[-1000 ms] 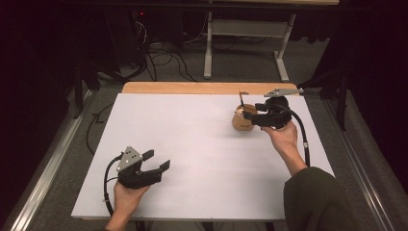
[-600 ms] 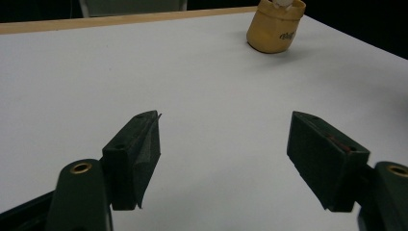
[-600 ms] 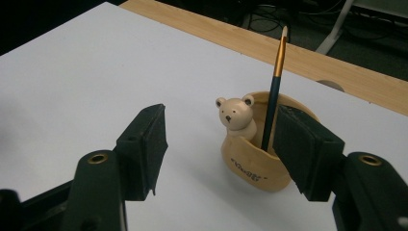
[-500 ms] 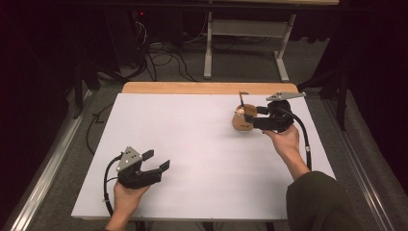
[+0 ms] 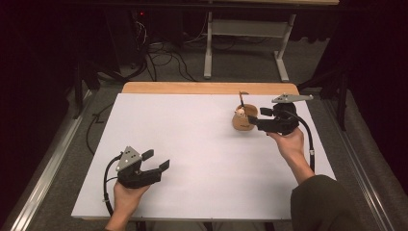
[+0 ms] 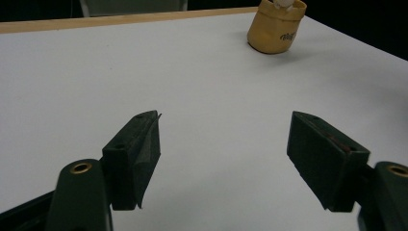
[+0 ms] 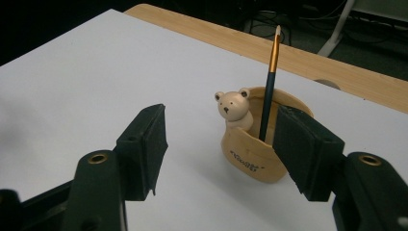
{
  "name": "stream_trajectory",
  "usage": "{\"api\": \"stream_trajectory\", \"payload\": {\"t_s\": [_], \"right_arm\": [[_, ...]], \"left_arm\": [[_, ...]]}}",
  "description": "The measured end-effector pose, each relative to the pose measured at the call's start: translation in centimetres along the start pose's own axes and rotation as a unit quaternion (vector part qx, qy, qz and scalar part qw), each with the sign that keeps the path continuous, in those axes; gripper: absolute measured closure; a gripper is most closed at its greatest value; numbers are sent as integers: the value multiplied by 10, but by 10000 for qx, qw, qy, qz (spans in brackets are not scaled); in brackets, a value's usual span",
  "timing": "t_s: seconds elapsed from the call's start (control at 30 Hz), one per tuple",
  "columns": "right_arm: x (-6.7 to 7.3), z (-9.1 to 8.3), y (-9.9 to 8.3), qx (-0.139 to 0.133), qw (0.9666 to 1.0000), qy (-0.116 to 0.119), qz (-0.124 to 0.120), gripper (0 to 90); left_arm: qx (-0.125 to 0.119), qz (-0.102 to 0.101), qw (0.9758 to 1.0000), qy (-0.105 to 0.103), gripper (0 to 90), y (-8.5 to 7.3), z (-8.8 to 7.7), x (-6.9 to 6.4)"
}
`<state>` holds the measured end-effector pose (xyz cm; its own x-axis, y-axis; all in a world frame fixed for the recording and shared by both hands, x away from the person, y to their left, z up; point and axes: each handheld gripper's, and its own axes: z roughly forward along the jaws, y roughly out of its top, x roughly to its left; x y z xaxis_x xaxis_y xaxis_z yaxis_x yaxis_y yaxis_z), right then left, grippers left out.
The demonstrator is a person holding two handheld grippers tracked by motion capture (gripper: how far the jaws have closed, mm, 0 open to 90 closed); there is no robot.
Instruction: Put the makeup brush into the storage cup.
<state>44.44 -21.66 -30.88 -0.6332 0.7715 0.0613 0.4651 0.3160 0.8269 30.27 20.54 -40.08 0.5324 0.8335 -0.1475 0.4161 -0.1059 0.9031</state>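
White tabletop [image 5: 192, 144]; bear cup [image 5: 244, 118] with pencil [image 7: 269, 82] at far right. Right tool [image 5: 255, 119] gaping, empty, just beside cup. Left tool [image 5: 156, 161] wide, idle near edge. Approach step; next likely calls for closing in on pencil.

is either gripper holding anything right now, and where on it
Nothing is held. The right gripper stands open beside the bear-shaped pen cup, which holds a pencil; its fingers do not press on the cup. The left gripper is open over the bare table.
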Motion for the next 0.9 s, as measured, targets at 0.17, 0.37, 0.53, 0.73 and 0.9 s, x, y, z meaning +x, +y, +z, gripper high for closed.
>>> {"api": "stream_trajectory", "payload": {"t_s": [0.17,0.37,0.53,0.73,0.9], "right_arm": [[0,-5,-4,-42,10000,40,54,385],[1,-11,-7,-111,9999,81,65,386],[1,-15,-12,-124,9998,91,101,386],[0,-20,-18,-99,9999,32,100,384],[-1,-25,-22,-160,9998,34,139,384]], "left_arm": [[-2,5,10000,2,278,0,0,0],[-12,-5,10000,3,278,0,0,0],[2,12,10000,-2,278,0,0,0],[-4,0,10000,-4,278,0,0,0],[-3,3,10000,-5,278,0,0,0]]}}
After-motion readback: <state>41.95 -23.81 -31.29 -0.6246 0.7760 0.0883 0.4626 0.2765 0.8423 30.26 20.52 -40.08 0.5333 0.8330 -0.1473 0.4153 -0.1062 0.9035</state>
